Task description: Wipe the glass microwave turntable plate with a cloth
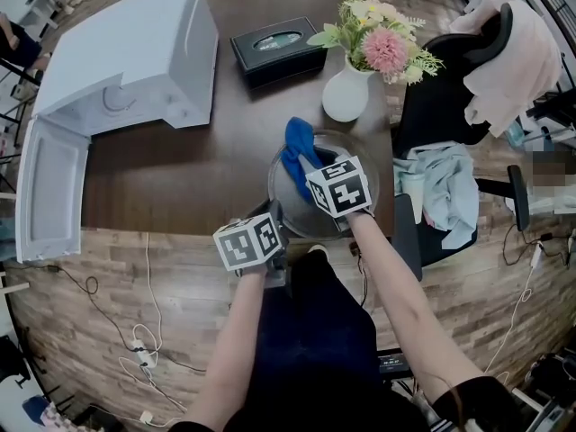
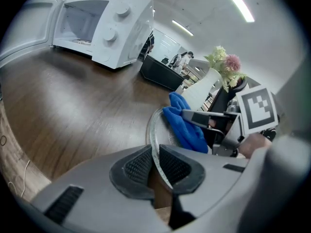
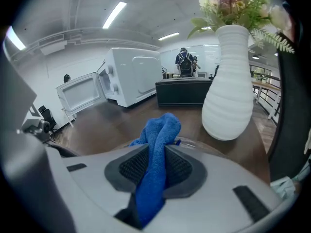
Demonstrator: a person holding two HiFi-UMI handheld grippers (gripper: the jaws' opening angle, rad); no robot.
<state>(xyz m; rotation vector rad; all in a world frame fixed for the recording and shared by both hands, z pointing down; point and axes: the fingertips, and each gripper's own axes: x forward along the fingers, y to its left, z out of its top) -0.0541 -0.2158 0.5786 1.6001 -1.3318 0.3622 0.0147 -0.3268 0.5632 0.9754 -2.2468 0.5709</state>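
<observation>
The round glass turntable plate (image 1: 367, 180) is held tilted above the near edge of the dark wooden table (image 1: 180, 165). My left gripper (image 2: 155, 166) is shut on the plate's near rim (image 2: 154, 144), which stands edge-on between its pads. My right gripper (image 3: 156, 168) is shut on a blue cloth (image 3: 158, 144), and the cloth (image 1: 297, 147) lies bunched against the plate's far side. In the left gripper view the blue cloth (image 2: 187, 125) presses on the plate's face with the right gripper (image 2: 214, 125) behind it. In the head view the left gripper (image 1: 270, 216) sits at the plate's lower left.
A white microwave (image 1: 135, 61) with its door (image 1: 49, 187) swung open stands at the table's far left. A black tissue box (image 1: 277, 50) and a white vase of flowers (image 1: 349, 88) stand behind the plate. A chair (image 1: 450, 106) draped with clothes is at the right.
</observation>
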